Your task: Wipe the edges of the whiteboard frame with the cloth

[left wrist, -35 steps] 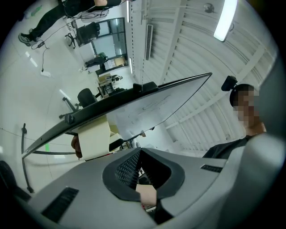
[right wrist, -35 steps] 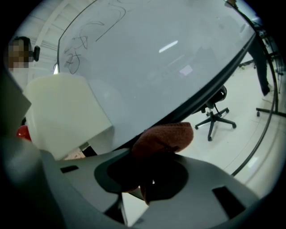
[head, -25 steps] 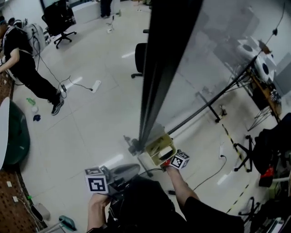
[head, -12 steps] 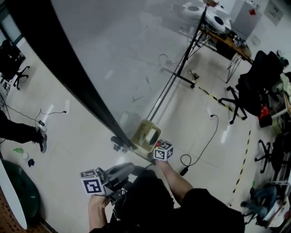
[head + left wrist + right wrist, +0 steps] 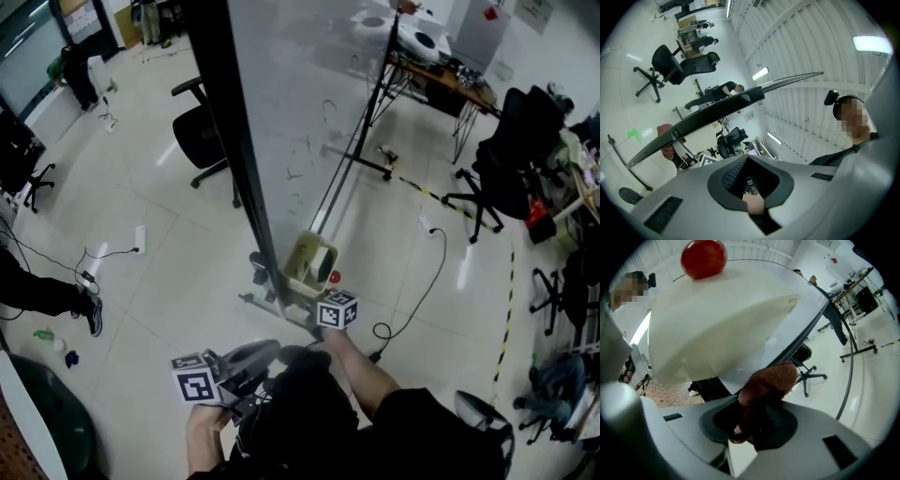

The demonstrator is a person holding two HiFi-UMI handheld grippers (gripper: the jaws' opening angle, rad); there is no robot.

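Nearest, at 7 o'clock in the head view, the left gripper sits low by the body. Its jaws are drawn together, with nothing between them. Just past it at 6 o'clock, the right gripper is clenched on the rust-brown cloth, which sticks out by the lower end of the black frame — contact unclear. The frame runs off toward 11 o'clock. Farther, at 1 o'clock, stands a table, and at 2 o'clock a chair.
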